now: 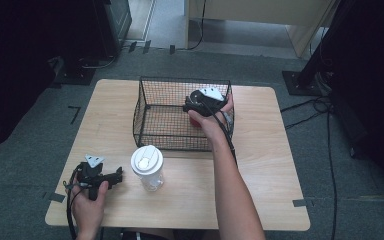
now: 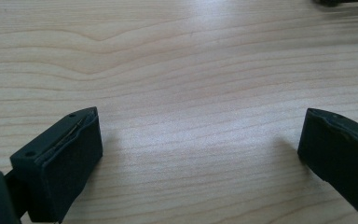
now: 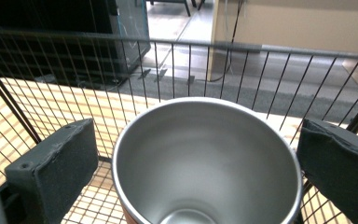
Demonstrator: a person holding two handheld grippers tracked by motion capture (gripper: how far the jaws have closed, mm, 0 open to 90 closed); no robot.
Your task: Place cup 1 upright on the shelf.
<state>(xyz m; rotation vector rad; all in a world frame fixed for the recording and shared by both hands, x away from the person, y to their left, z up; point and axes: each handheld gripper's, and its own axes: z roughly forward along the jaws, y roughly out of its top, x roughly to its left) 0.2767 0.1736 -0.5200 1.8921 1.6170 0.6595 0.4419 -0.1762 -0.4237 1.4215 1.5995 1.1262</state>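
My right claw (image 1: 196, 111) hangs inside the wire basket (image 1: 150, 131), at its right end, above a steel cup (image 3: 205, 163) with a red outside (image 1: 195, 121). In the right gripper view the cup's open mouth sits between my two pads (image 3: 56, 172); both stand off the rim, small gap each side. Released, then: nothing gripped. Cup upright on the basket floor, close to the basket's right wall and nearer its far right corner. Inside of the cup bare metal, no contents seen.

Basket stands on the desk (image 1: 270, 165) at the far edge, roughly centred, a little right.

My left claw (image 1: 111, 176) rests low over the desk near the near left corner, pointing right. Left gripper view: jaws spread wide, bare wood grain between them. Released, holding nothing.

A clear tumbler with white lid (image 1: 147, 161) stands upright between the left claw and the basket's near wall, just right of the left claw, apart from both.
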